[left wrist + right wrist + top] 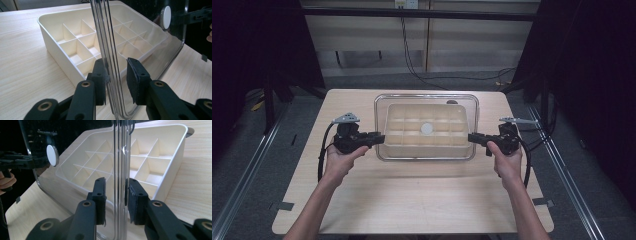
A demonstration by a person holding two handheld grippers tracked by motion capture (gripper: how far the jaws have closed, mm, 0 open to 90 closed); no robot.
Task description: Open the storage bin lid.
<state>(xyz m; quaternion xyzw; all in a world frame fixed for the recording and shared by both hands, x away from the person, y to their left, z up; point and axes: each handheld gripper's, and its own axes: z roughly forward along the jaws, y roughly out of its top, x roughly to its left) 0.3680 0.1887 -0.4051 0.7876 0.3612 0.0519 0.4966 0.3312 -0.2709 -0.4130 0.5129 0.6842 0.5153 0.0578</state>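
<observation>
**Clear lid held at both ends over the divided tray**

A clear lid (427, 100) with a white round knob (426, 128) is gripped at its two short edges. The left hand-held gripper (379, 138) is clenched on the lid's left rim, and the right hand-held gripper (471, 137) is clenched on its right rim; in both gripper views the rim is seen pinched between the black pads (133, 77). The lid is held level above a cream tray (60, 50) with many empty compartments, which rests on the desk (412, 200) near its far middle. Whether the lid touches the tray cannot be told.

The step in hand is judged to be the carrying of the lid, either onto or off the tray. For the next move, both ends would need to be kept level and moved together, so that the thin rim is not twisted or slipped from the pads. If the lid is to be seated, its edges must be lined up with the tray's walls before release.
</observation>
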